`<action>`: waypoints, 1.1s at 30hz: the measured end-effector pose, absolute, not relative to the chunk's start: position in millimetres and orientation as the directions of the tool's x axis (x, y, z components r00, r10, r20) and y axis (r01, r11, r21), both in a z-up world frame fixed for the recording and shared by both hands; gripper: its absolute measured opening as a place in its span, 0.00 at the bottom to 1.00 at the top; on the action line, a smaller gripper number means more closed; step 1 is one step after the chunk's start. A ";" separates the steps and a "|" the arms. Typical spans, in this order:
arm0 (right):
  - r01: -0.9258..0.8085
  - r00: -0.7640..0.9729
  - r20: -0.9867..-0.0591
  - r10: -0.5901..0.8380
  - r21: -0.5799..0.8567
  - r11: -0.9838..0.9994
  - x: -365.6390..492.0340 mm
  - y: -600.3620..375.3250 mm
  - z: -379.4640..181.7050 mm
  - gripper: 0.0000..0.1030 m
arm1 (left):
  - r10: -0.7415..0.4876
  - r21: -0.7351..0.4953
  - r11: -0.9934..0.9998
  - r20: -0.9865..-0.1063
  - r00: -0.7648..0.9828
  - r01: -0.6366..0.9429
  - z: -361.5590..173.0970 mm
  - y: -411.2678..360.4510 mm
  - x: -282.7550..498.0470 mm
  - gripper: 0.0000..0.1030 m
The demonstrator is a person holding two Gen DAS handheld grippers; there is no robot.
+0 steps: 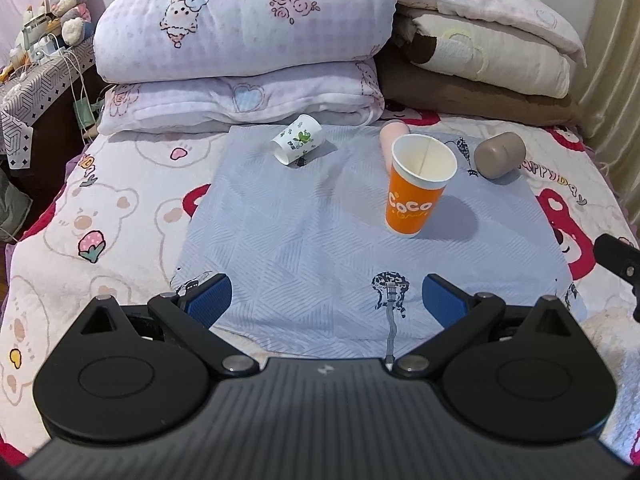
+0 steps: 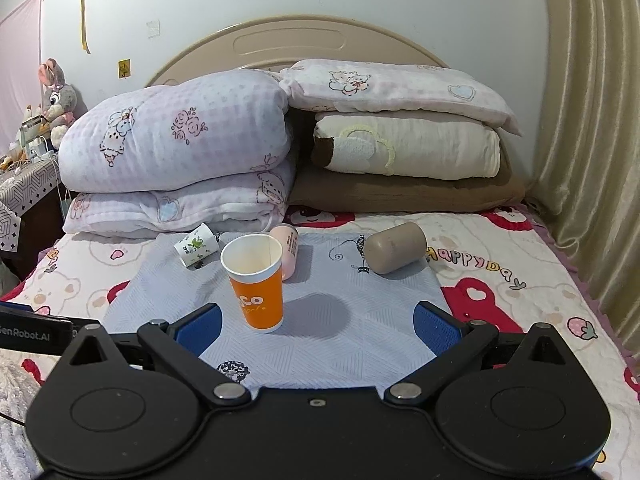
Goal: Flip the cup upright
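Note:
An orange paper cup [image 1: 416, 196] stands upright on the pale blue cloth [image 1: 304, 240]; it also shows in the right wrist view [image 2: 258, 284]. A small white cup with green print [image 1: 296, 144] [image 2: 197, 246] lies on its side at the cloth's far left. A pink cup [image 1: 390, 138] [image 2: 287, 250] lies on its side behind the orange one. A taupe cup [image 1: 500, 155] [image 2: 395, 248] lies on its side at the far right. My left gripper [image 1: 326, 300] is open and empty, near the cloth's front edge. My right gripper [image 2: 318, 328] is open and empty, just in front of the orange cup.
Folded quilts [image 2: 176, 152] and pillows [image 2: 404, 136] are stacked at the head of the bed behind the cloth. A cluttered side table [image 1: 36, 80] with a plush rabbit stands at the left. A curtain [image 2: 588, 160] hangs at the right.

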State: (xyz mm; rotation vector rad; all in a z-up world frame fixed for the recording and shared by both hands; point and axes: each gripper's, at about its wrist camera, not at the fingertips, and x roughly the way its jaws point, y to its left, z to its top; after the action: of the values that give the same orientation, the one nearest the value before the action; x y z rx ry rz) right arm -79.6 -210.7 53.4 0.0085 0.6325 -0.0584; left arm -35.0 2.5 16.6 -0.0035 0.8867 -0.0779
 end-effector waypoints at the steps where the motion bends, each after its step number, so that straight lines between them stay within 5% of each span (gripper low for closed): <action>1: 0.058 0.805 -0.590 -0.052 -0.010 0.998 -79.7 -210.7 53.4 1.00 | -0.069 -0.033 0.997 -0.775 0.628 0.068 16.7 2.1 -34.8 1.00; 33: 0.081 0.794 -0.604 -0.074 -0.016 0.997 -79.9 -217.2 52.5 1.00 | -0.055 -0.003 0.996 -0.795 0.604 0.086 13.3 3.6 -34.8 1.00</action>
State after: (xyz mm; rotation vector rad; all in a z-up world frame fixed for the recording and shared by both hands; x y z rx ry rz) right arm -79.9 -217.2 52.5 0.0105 0.6487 -0.0833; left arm -34.8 3.6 13.3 0.0366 0.9189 -0.0813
